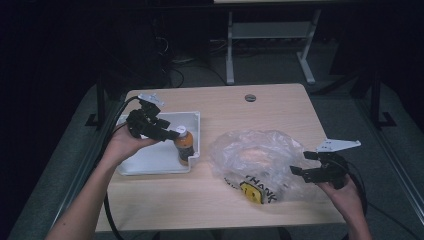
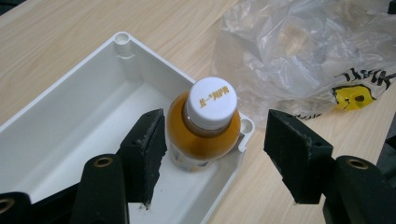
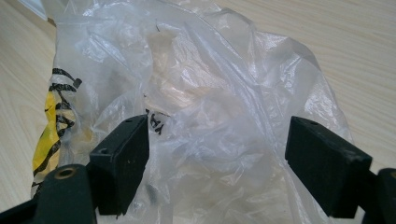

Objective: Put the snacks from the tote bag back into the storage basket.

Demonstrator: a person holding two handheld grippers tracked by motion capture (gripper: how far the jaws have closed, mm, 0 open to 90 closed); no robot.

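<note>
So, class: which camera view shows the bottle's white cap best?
The left gripper view: the cap is close, seen from above, its printed characters sharp, the bottle standing in the white tray. The high view shows it small, beside the left gripper. The right gripper view faces the plastic bag.

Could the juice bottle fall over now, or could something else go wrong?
It might. The bottle stands upright in a corner of the white tray, and the open left gripper sits close around it, so a bump could tip it. The right gripper could also snag the thin plastic bag and drag it.
</note>
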